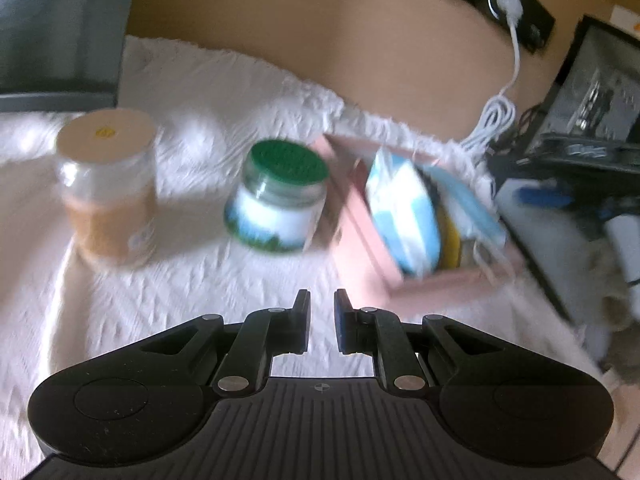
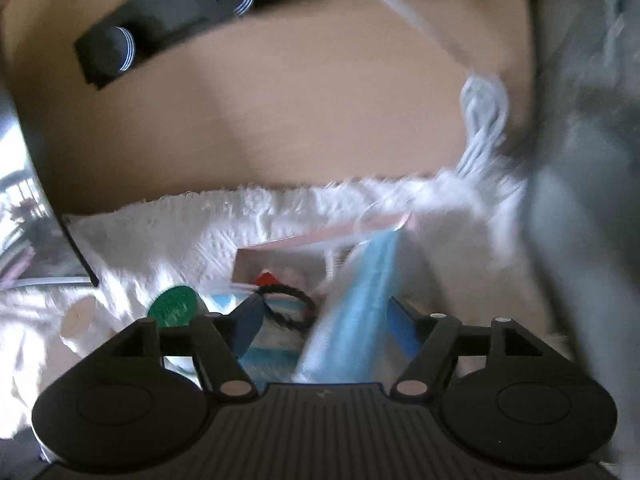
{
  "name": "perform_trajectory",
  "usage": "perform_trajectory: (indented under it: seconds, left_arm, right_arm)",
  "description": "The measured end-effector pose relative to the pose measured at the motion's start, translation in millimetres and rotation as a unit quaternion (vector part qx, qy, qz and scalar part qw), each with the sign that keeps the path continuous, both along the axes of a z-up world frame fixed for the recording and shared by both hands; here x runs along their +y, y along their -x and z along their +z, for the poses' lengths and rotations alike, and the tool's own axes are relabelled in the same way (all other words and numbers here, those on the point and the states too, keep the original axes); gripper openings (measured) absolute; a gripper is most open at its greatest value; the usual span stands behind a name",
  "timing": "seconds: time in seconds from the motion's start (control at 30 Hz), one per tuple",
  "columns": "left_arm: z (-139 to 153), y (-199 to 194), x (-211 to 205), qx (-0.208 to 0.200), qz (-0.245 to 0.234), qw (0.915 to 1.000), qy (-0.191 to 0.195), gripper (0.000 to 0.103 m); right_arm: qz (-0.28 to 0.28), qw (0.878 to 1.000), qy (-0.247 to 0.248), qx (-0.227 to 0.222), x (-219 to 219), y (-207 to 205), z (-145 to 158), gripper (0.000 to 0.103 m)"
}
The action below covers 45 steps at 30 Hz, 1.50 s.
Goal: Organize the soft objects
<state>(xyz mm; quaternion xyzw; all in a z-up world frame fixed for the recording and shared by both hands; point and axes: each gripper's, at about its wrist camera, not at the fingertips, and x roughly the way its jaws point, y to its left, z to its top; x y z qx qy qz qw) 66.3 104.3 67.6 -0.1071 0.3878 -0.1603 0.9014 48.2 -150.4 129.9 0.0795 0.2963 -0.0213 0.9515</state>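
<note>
A white textured cloth [image 1: 224, 92] covered the tan counter [image 1: 400, 60]. On it stood a clear jar with a beige lid [image 1: 106, 184] at the left, a glass jar with a green lid [image 1: 280, 196] in the middle, and just right of that an open pink box [image 1: 360, 224] holding a blue-and-white soft pack [image 1: 404, 216]. A coiled white cable [image 1: 496, 120] lay beyond the box.

Both views were smeared; the box's yellow contents could not be made out. In the right view a black hair tie [image 2: 288, 304] lay in the box.

The left claw [image 1: 322, 320], pressed nearly together and empty, pointed down over the near cloth. The right claw [image 2: 324, 320] stood spread, a light-blue face mask [image 2: 352, 320] loose between its fingers above the box.
</note>
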Motion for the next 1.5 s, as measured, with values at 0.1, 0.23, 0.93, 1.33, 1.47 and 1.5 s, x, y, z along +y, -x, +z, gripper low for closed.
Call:
perform_trajectory:
  seconds: [0.1,0.23,0.93,1.33,1.47,1.5]
  left_arm:
    - [-7.1,26.5,-5.0,0.003,0.024,0.9995,-0.019,0.014]
    - [-16.7,65.2,-22.9,-0.020,0.055,0.9971,-0.048,0.014]
    - [-43.7,99.4,-112.2,-0.078,0.080,0.9859,-0.125,0.015]
    - [-43.8,94.9,-115.2,-0.080,0.073,0.9852,-0.132,0.015]
    - [-44.1,94.1,-117.5,-0.081,0.072,0.9845,-0.138,0.015]
    - [-44.0,94.1,-117.4,-0.081,0.071,0.9846,-0.137,0.015]
  right_arm:
    - [0.009,0.999,0.040,-0.005,0.5,32.0,-6.8,0.076]
    - [0.032,0.998,0.062,0.000,-0.6,69.0,-41.0,0.081]
    - [0.042,0.994,0.104,0.017,-13.9,95.5,-139.9,0.103]
    - [0.036,0.994,0.099,0.013,-13.0,95.8,-140.8,0.103]
    - [0.036,0.994,0.099,0.013,-12.9,95.8,-140.9,0.103]
    - [0.036,0.994,0.099,0.013,-13.0,95.9,-140.8,0.103]
